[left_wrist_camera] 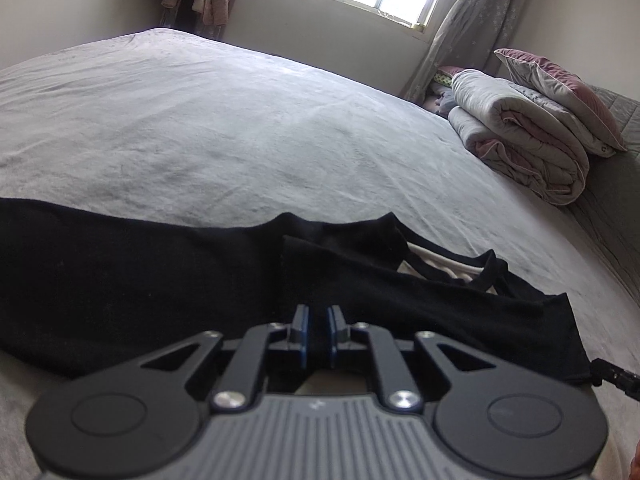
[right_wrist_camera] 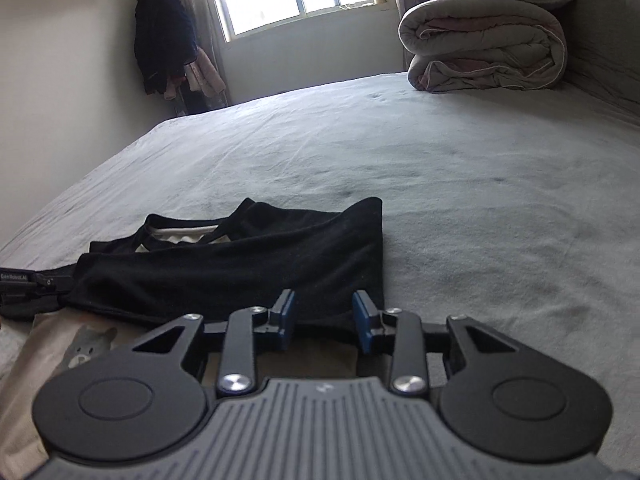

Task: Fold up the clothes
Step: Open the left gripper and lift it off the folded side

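Observation:
A black garment [left_wrist_camera: 120,280] lies spread on the grey bed, with a white lining showing at its neck opening [left_wrist_camera: 432,265]. My left gripper [left_wrist_camera: 318,314] rests low on the garment's near edge. Its pads stand a narrow gap apart, and black cloth lies in the gap. In the right wrist view the same garment [right_wrist_camera: 240,272] reaches from the left edge to the middle. My right gripper [right_wrist_camera: 325,304] is open at the garment's near right corner, with the hem between its blue pads [right_wrist_camera: 362,320] and not pinched. A finger [right_wrist_camera: 36,280] of the left gripper shows at the garment's left end.
The grey bed sheet [left_wrist_camera: 240,120] stretches far beyond the garment. A rolled quilt [right_wrist_camera: 484,48] and a pillow [left_wrist_camera: 560,92] sit at the bed's far right. A beige cloth with a bear print [right_wrist_camera: 80,344] lies at the near left. Clothes hang [right_wrist_camera: 164,40] by the window.

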The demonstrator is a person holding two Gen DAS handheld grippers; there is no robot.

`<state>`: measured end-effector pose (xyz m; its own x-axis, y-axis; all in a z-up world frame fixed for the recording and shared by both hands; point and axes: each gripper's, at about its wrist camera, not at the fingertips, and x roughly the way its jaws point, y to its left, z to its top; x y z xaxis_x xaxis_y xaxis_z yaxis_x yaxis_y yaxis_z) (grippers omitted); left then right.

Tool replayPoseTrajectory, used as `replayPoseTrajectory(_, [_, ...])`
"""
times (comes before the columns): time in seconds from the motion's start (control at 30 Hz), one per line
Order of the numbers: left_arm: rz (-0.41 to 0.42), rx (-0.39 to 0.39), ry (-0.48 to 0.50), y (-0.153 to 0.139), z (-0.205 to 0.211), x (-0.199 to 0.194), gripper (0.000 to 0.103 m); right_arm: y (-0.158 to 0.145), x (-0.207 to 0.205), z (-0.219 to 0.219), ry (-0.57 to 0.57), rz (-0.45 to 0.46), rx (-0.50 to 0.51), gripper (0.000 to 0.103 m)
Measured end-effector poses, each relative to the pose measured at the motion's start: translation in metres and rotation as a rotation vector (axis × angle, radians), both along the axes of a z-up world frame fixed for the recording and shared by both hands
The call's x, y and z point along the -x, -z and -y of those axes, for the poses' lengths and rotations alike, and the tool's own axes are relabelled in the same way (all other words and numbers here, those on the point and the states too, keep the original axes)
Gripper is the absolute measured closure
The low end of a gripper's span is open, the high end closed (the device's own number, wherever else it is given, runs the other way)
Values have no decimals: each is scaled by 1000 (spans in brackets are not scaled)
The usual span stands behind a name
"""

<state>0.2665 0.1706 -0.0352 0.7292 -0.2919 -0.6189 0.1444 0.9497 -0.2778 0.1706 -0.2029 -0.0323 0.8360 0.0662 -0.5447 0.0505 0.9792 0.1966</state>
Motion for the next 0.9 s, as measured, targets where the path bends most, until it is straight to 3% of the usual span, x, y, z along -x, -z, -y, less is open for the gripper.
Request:
replayPoseTrajectory(0.13, [-11, -68, 16, -2, 4, 6, 93, 7, 7, -6, -22, -20, 92, 70])
replayPoseTrajectory(0.2, [-5, -72, 19, -8, 5, 9, 92, 2, 6, -6, -19, -15, 90, 71])
replayPoseTrajectory(0.3, [38, -65, 41, -15, 9, 15, 83, -7, 4, -12, -30, 14, 79, 71])
replayPoseTrajectory(0.37, [61, -58, 63, -16, 13, 17, 71, -11, 2, -23, -60, 32, 78, 69])
replayPoseTrajectory(0.5, [95, -50, 112, -14, 22, 21, 69, -12, -9, -51, -122, 41, 75, 69])
replayPoseTrajectory(0.73, [42, -99, 158, 7, 26, 19, 69, 4, -32, -102, -228, 10, 74, 69])
replayPoseTrajectory(0.9, [-2, -33, 140, 2, 17, 17, 69, 14, -33, -113, -236, -24, 108, 67])
